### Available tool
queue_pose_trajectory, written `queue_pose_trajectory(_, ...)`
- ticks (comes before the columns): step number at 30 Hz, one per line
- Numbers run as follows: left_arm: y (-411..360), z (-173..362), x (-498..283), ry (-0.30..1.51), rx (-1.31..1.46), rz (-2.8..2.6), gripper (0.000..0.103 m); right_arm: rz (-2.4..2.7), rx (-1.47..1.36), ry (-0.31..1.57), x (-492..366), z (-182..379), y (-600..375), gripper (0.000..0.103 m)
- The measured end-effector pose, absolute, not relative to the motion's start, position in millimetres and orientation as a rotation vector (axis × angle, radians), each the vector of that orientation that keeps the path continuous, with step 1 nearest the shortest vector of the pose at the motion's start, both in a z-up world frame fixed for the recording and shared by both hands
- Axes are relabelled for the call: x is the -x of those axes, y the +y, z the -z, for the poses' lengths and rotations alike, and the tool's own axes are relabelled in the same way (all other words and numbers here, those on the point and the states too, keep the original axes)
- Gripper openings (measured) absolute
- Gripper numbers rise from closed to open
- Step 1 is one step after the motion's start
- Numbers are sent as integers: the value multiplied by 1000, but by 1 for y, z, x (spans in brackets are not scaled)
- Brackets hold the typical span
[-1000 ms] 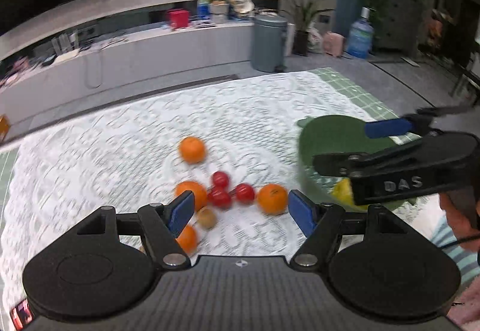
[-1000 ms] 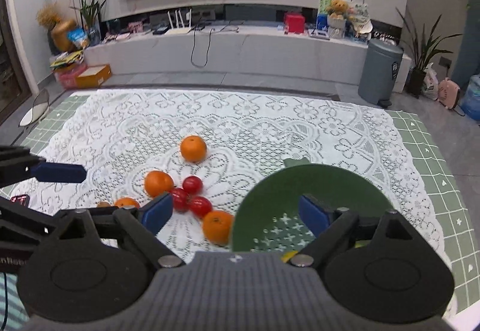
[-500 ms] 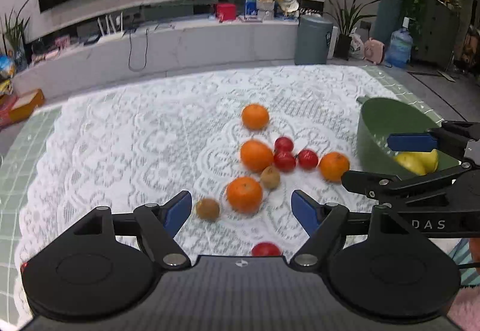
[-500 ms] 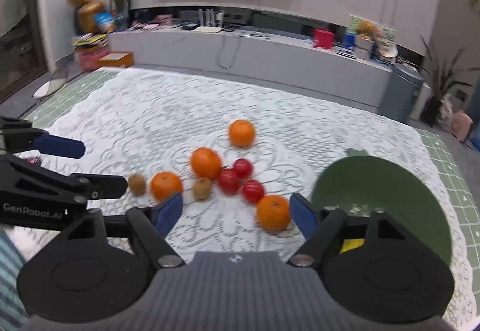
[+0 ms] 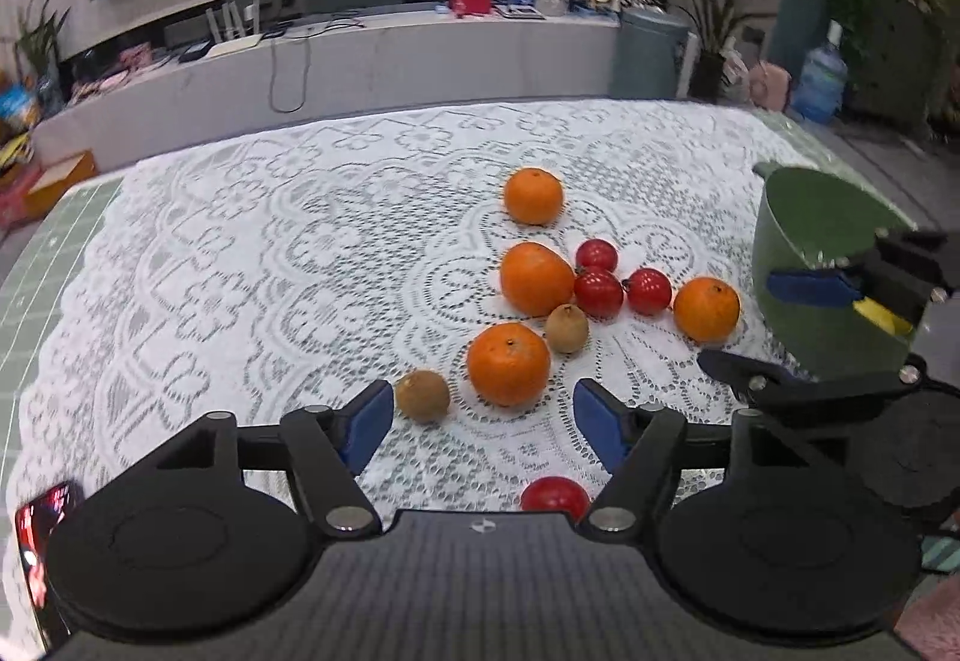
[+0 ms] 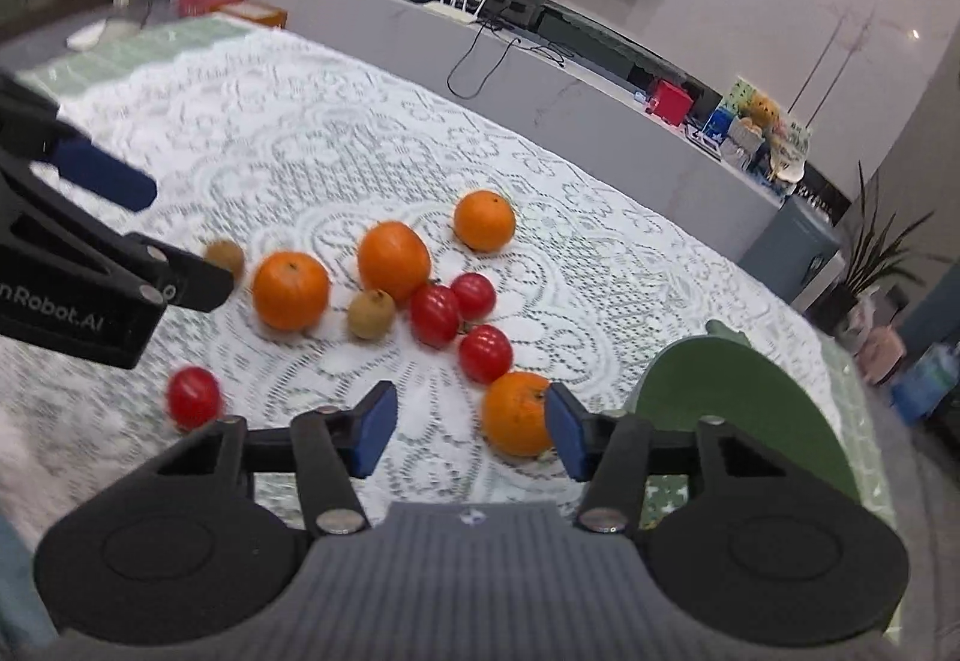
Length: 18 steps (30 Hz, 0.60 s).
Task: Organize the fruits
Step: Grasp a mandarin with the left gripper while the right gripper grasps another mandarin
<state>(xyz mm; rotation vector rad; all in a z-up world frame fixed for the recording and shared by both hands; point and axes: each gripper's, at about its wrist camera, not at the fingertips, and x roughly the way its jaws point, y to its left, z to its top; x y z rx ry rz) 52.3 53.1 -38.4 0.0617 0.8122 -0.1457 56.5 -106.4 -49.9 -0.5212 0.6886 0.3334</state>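
Nearest in the left wrist view, the left gripper is seen with its jaws wide apart and just narrowed a little; nothing is held, and a kiwi and an orange lie on the cloth beyond the blue pads. A red tomato is partly hidden under the gripper's body. In the right wrist view, the right gripper is seen with its jaws just closed partway, a gap remaining between them and nothing gripped; the orange by the bowl sits just beyond the right-hand pad, and whether it is touched cannot be told. Farther out, on the white lace tablecloth, a second kiwi, three clustered tomatoes and two more oranges are gathered. The green bowl stands at the right, something yellow showing inside it. A TV console is seen beyond the table.
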Motion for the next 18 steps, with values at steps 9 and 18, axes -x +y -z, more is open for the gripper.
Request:
queue_pose_trajectory(9, 39, 54, -75, 852, -170, 157, 70, -303, 716, 706, -76, 74, -99, 45)
queue_pose_trajectory(18, 27, 64, -90, 876, -249, 169, 70, -319, 836, 739, -89, 91, -93, 40)
